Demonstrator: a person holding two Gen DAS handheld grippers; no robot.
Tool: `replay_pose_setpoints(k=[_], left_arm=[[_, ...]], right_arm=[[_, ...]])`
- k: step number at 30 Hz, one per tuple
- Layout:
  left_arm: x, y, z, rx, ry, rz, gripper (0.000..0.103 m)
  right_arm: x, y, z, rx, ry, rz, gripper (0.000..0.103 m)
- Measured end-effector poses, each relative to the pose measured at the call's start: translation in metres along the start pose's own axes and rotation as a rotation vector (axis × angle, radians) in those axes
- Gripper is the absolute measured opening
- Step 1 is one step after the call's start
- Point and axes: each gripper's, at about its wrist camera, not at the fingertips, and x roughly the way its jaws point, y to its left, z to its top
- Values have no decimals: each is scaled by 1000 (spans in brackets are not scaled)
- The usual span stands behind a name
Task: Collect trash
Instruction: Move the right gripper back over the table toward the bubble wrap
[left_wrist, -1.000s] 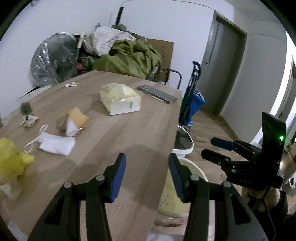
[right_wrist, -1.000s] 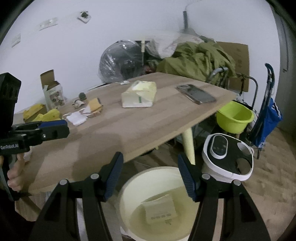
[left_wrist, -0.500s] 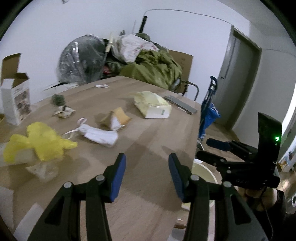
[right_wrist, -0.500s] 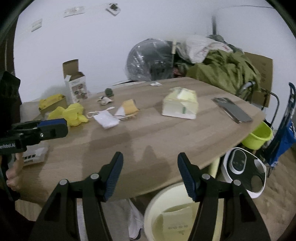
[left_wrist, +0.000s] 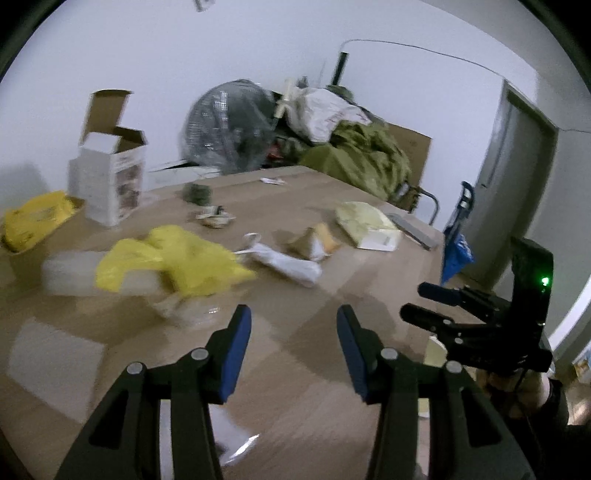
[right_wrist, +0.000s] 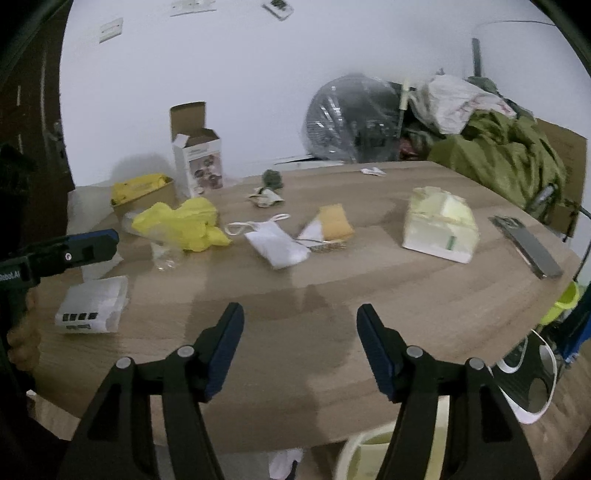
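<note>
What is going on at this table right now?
A person is collecting trash with a claw in each hand. The left claw and right claw both hang open and empty above the wooden table. A yellow bag, face mask and other scraps lie uncollected. The pale bin waits below the table's edge.

I see a yellow bag (right_wrist: 183, 224), white mask (right_wrist: 277, 245), orange-and-white wrapper (right_wrist: 328, 227); worktop (right_wrist: 369, 291) is pale wood-grain.
</note>
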Motion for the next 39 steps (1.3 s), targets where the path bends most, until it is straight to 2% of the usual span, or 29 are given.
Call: replay_pose_setpoints(k=[7, 8, 10, 13, 22, 30, 36, 38, 39], left_arm=[[-17, 38, -8, -29, 25, 109, 50], [-17, 41, -9, -33, 35, 116, 52], [-19, 52, -14, -45, 53, 139, 65], [-17, 64, -21, -35, 108, 156, 72], [-4, 78, -42, 38, 233, 215, 74], [5, 65, -58, 117, 321, 172, 74], [6, 60, -60, 144, 328, 180, 74], [5, 58, -59, 152, 326, 182, 71], [5, 57, -60, 158, 327, 188, 63]], right_arm=[[14, 19, 7, -41, 10, 65, 63], [16, 21, 8, -43, 11, 71, 63], [20, 24, 9, -46, 11, 82, 63], [25, 29, 12, -54, 15, 97, 63], [35, 39, 18, -70, 18, 128, 64], [41, 41, 20, -72, 25, 140, 64], [44, 40, 20, -69, 32, 140, 64], [44, 40, 20, -70, 35, 141, 64], [45, 40, 20, -71, 36, 142, 64]])
